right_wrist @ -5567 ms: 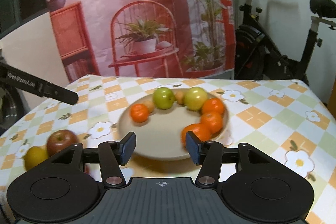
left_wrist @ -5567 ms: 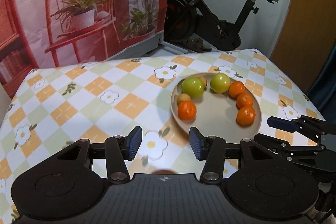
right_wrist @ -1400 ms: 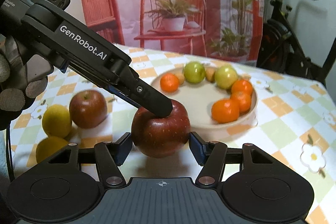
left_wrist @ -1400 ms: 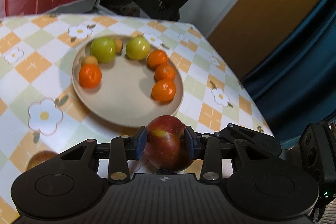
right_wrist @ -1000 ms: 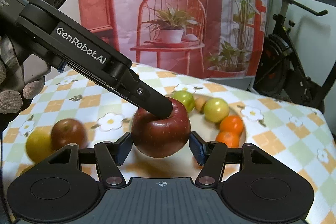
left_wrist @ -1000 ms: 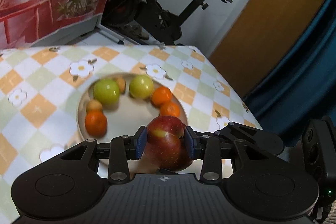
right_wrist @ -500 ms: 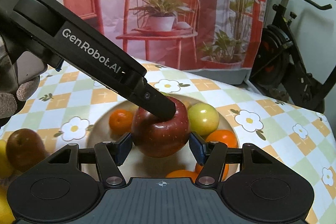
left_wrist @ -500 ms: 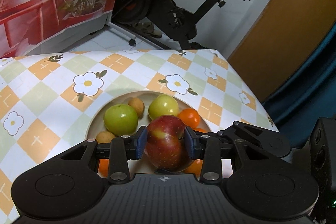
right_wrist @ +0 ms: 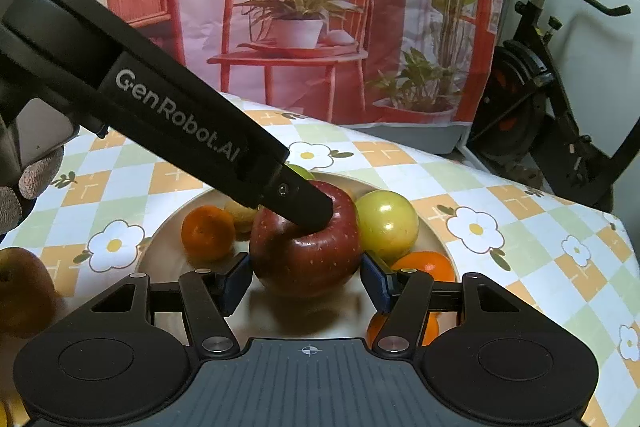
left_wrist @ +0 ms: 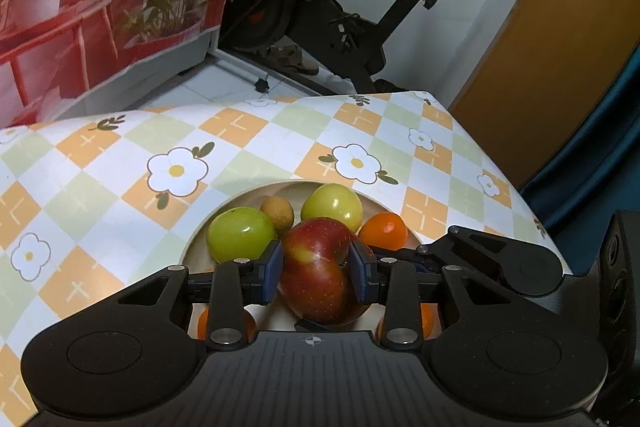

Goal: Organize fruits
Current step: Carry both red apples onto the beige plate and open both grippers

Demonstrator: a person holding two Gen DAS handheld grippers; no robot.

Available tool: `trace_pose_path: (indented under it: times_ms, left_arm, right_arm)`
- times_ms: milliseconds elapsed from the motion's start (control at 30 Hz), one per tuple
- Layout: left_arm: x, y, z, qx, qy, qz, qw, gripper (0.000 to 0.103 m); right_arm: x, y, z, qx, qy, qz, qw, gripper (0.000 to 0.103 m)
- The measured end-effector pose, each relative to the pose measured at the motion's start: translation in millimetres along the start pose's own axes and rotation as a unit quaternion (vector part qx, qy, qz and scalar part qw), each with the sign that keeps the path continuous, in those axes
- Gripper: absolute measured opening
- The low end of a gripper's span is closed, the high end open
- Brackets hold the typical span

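Observation:
A red apple (left_wrist: 316,267) hangs just over the beige plate (left_wrist: 240,193), among the fruit lying there. My left gripper (left_wrist: 316,273) has its blue pads pressed on the apple's sides, and its jaws are still closing. My right gripper (right_wrist: 306,281) holds the same apple (right_wrist: 306,247) from the other side, pads against its flanks. One left finger (right_wrist: 200,135) lies across the apple's top in the right wrist view. Two green apples (left_wrist: 240,233) (left_wrist: 332,205), a small brown fruit (left_wrist: 277,213) and several oranges (left_wrist: 384,231) ring the plate (right_wrist: 168,227).
Another red apple (right_wrist: 22,291) lies on the flowered cloth left of the plate. A gloved hand (right_wrist: 24,183) shows at the left edge. The table's far corner (left_wrist: 432,99) drops off toward an exercise bike (left_wrist: 360,19) and a printed backdrop (right_wrist: 300,7).
Both grippers took the red apple off the cloth and carried it together over the plate, sinking toward the fruit. Since half a second ago it has hardly moved.

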State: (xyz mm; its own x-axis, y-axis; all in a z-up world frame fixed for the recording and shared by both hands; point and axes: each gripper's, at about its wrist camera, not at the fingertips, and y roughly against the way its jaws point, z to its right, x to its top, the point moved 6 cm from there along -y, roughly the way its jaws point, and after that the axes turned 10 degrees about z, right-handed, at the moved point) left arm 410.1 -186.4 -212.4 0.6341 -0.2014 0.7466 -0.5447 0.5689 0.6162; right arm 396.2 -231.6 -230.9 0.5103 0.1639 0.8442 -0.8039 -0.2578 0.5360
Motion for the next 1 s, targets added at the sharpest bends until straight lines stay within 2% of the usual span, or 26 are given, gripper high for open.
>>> trace_pose_path:
  times_ms: [400, 500, 767, 1000]
  left_arm:
    - [0.5, 0.6, 3.4, 0.019, -0.006, 0.006, 0.9998, 0.038]
    - [0.7, 7.0, 7.2, 0.022, -0.026, 0.008, 0.9994, 0.040]
    - [7.5, 50.7, -1.2, 0.018, -0.013, 0.035, 0.9991, 0.042]
    - [-7.5, 99.1, -27.9, 0.024, -0.006, 0.036, 0.9990, 0.042]
  right_arm:
    - [-4.9, 31.7, 7.9, -0.020, -0.044, 0.010, 0.999, 0.056]
    - [-7.5, 46.5, 6.7, -0.023, -0.068, 0.018, 0.997, 0.057]
    - [-9.2, 78.2, -15.2, -0.019, -0.087, 0.033, 0.995, 0.057]
    - [-8.4, 89.0, -45.2, 0.009, -0.082, 0.031, 0.996, 0.057]
